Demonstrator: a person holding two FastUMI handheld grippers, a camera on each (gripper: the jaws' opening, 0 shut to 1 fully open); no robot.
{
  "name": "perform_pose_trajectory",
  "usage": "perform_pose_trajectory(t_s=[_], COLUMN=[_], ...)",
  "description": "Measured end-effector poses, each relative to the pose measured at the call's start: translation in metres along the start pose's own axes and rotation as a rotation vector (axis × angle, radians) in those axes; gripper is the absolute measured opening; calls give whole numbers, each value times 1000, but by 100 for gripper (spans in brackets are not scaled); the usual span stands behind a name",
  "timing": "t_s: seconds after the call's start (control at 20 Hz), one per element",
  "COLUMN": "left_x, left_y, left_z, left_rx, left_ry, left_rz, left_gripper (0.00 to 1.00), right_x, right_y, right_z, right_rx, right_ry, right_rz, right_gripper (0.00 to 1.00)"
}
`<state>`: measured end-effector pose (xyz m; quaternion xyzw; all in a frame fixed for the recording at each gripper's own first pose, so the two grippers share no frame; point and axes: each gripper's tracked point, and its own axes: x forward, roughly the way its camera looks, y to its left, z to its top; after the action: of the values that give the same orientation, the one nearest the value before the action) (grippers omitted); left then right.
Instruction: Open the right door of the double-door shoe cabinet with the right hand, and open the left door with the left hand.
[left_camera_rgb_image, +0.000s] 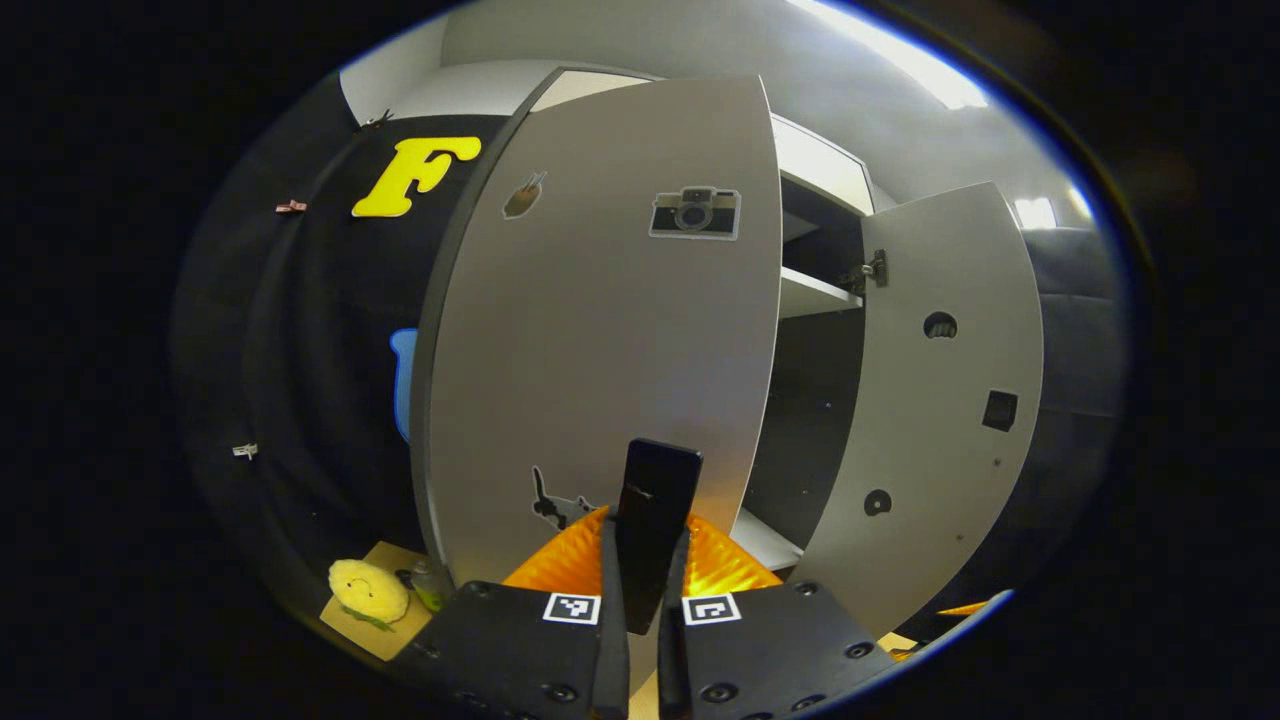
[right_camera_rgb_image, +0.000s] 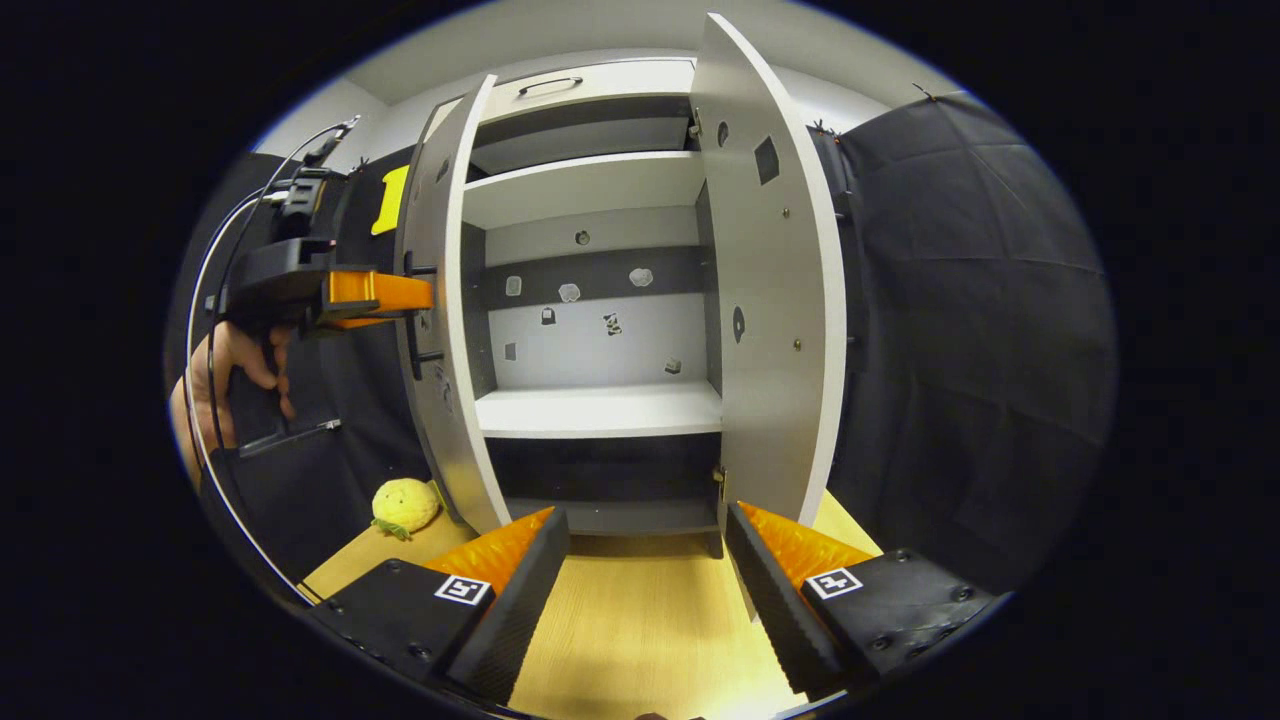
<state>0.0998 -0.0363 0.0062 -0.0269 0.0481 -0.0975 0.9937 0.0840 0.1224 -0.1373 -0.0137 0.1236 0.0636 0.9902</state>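
Left gripper (left_camera_rgb_image: 645, 600): clamped on the left door's handle (left_camera_rgb_image: 655, 500); left door (left_camera_rgb_image: 600, 330) half open.
Right gripper (right_camera_rgb_image: 645, 590): fingers spread, holding nothing; right door (right_camera_rgb_image: 770, 300) swung wide.
Risk: handle slipping from the fingers, or left door swinging into the plush toy (right_camera_rgb_image: 405, 505).

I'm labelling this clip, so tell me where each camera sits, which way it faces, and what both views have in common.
Left gripper view: rides the left gripper, facing the left door close up; its fingers pinch the door's handle.
Right gripper view: rides the right gripper, fingers apart, facing the cabinet's shelves; the left gripper and a hand show off to the side.
Shared: both doors swung open, right door, yellow plush toy.
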Motion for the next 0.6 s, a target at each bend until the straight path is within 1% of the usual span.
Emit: perform_pose_trajectory(t_s=[0.05, 0.15, 0.3, 0.5, 0.6], left_x=[-8, -17, -36, -57, -67], left_y=[5, 13, 27, 54, 71], left_z=[0, 1, 4, 6, 9], left_rx=[-3, -45, -43, -91, -89], left_ry=[1, 8, -11, -36, -42], left_rz=[7, 16, 15, 41, 64], left_gripper=[16, 16, 16, 15, 15], right_x=[-3, -9, -20, -25, -26], right_y=[3, 9, 21, 40, 51], right_z=[-2, -7, -12, -24, -27], right_rx=[1, 5, 13, 29, 39], right_ry=[2, 12, 10, 29, 44], right_rz=[-9, -23, -43, -48, -33], right_gripper=[98, 98, 98, 99, 99])
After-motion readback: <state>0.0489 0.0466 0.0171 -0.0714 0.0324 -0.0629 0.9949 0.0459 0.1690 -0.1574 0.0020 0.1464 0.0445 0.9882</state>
